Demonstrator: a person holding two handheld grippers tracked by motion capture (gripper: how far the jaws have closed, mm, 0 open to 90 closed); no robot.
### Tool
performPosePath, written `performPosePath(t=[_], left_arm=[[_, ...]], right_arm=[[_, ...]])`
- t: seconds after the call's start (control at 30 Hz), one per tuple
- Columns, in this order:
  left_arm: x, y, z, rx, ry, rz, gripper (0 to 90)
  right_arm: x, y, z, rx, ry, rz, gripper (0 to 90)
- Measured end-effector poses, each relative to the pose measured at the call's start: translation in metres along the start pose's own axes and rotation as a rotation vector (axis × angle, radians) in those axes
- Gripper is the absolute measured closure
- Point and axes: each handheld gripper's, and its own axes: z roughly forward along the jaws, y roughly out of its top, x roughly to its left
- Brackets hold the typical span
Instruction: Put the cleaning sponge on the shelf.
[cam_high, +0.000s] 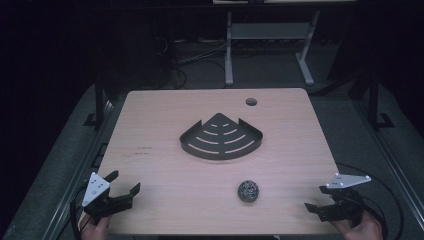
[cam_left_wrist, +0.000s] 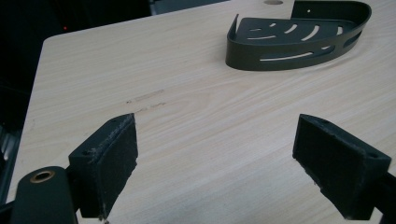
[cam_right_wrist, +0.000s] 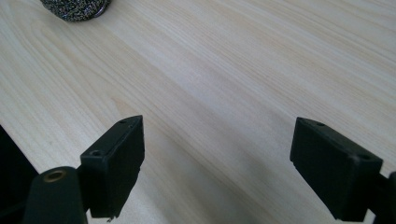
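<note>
Ball (cam_high: 248, 191) lies between both gaping hand-held grippers.

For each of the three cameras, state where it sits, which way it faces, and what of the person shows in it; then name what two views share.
High view: above the near edge, facing forward and down on the table; shows both hands, left gripper and right gripper.
Left gripper view: rides the left gripper, faces the corner tray.
Right gripper view: rides the right gripper, faces the scrubber ball.
Shared: tray, high and left views; ball, high and right.
</note>
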Motion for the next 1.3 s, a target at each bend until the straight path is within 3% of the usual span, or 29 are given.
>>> performPosePath(t=[0.4,1.3], left_arm=[[0.0,0.0,-0.001,-0.003,-0.005,-0.001,13.3],[0.001,0.0,-0.002,-0.005,0.0,-0.009,13.2]], right_arm=[[0.011,0.024,0.008,0.041,0.038,-0.08,17.4],[0.033,0.053,0.018,0.085,0.095,-0.172,17.3]])
